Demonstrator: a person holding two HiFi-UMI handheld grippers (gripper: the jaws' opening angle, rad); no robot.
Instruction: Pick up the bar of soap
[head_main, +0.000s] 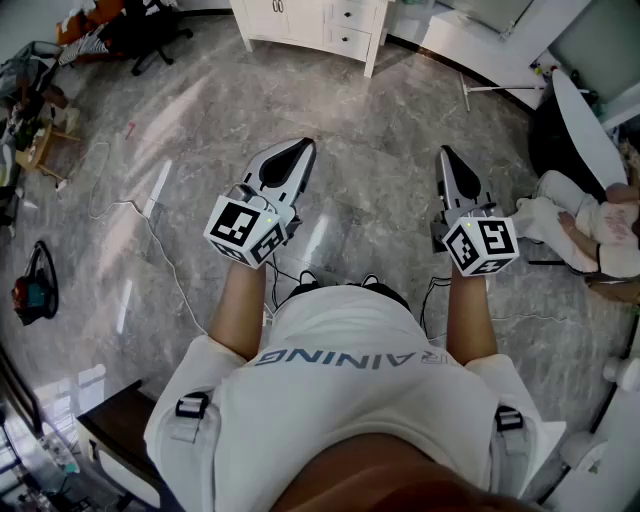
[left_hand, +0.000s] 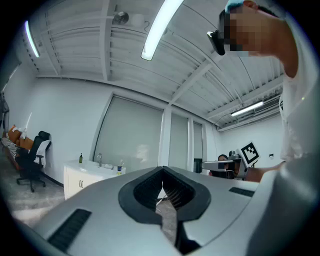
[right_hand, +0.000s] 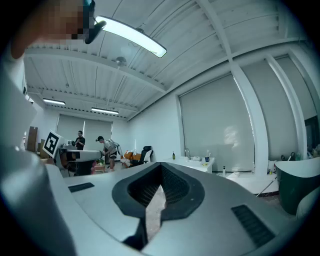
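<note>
Nearest is the person's white shirt (head_main: 350, 400), with both forearms reaching forward from it. The left gripper (head_main: 300, 147) and the right gripper (head_main: 445, 153) hang side by side, well apart, over the grey marble floor (head_main: 380, 210). Each is clenched with its jaw tips meeting, and nothing sits between them. Ahead of both lies a wide stretch of bare floor. On the left a thin cable (head_main: 150, 235) snakes across it. A seated person (head_main: 590, 225) crowds the right edge, near the right gripper. At the far edge stands a white cabinet (head_main: 320, 25), with an office chair (head_main: 150, 35) to its left. The things on the cabinet's top are too small to tell, so the bar of soap cannot be made out.
</note>
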